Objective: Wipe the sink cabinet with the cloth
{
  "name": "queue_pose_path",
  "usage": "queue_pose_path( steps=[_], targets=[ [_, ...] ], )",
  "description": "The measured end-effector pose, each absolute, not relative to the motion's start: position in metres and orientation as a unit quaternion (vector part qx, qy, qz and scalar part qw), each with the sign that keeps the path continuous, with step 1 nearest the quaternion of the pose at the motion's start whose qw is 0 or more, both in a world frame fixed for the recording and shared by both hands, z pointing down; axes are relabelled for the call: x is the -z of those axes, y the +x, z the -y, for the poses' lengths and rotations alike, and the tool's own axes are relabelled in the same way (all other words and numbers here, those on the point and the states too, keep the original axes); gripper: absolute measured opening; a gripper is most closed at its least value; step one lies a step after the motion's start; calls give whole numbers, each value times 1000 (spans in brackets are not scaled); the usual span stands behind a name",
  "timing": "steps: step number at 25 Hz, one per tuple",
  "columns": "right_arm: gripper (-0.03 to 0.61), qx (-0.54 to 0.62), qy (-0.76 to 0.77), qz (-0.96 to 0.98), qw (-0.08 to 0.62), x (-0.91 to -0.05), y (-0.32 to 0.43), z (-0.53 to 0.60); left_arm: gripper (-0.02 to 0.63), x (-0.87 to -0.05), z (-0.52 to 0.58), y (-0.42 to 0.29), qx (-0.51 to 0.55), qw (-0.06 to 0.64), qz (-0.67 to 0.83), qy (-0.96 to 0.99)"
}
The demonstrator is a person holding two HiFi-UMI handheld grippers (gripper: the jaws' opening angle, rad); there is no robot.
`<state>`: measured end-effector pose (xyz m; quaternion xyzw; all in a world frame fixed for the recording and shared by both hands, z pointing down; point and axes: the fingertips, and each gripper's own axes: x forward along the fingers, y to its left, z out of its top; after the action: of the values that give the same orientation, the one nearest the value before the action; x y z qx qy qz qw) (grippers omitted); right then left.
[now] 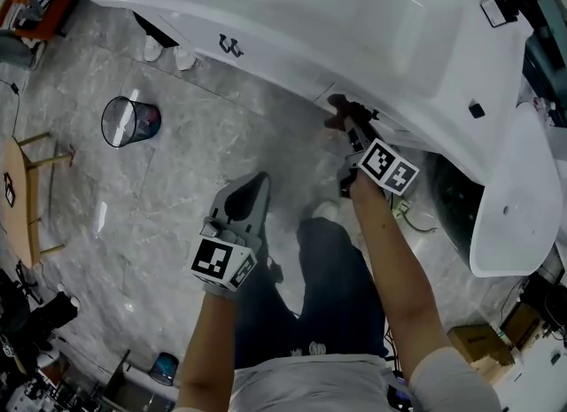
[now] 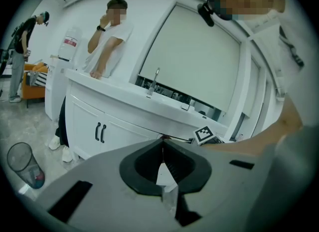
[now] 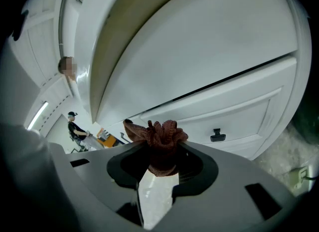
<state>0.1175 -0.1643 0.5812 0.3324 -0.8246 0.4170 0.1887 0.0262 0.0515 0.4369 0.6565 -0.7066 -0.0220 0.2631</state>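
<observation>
Far left, floor: wire bin point(image 1: 128, 121), well apart from the work, ignore.
Left gripper point(image 1: 251, 190): jaws pressed together on nothing (its own view confirms). It hangs low over the floor, well short of the cabinet front.
Sink cabinet point(image 1: 266, 58): white front under the counter point(image 1: 399, 29), with paired dark handles point(image 1: 230, 45) on the left doors. Its long axis follows the counter, upper left to lower right in the head view.
Bystander: a person point(image 2: 109, 41) stands behind the far end of the counter, seen in the left gripper view only.
Cloth point(image 1: 339, 111): dark red and bunched, sticking out past the jaw tips right at the cabinet face under the counter rim.
Right gripper point(image 1: 353, 131): clamped on the cloth, arm stretched forward, jaws aimed at the front panel.
Drawer pull point(image 3: 218, 136): just right of the cloth in the right gripper view, on the panel below.
Key relation: the cabinet lies dead ahead of the right jaws with the cloth between them. The right hand is much the nearer; the left plays no part.
Contact: can't tell whether the cloth touches the panel or sits just off it.
Step (my read): wiping the front with the right hand, with strokes best run along the long axis.
Risk (my read): only a small wad is exposed, so the hard jaw tips could scrape the panel, or the cloth could snag the drawer pull.
</observation>
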Motion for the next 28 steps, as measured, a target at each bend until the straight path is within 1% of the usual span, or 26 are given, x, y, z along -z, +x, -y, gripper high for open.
queue_pose_path(
  steps=[16,28],
  targets=[
    [141,-426,382,798,190,-606,97,192,11,-461,-68,3,17,274,668,691],
    [141,-416,401,783,230,-655,96,196,11,-482,-67,-12,20,282,659,697]
  ],
)
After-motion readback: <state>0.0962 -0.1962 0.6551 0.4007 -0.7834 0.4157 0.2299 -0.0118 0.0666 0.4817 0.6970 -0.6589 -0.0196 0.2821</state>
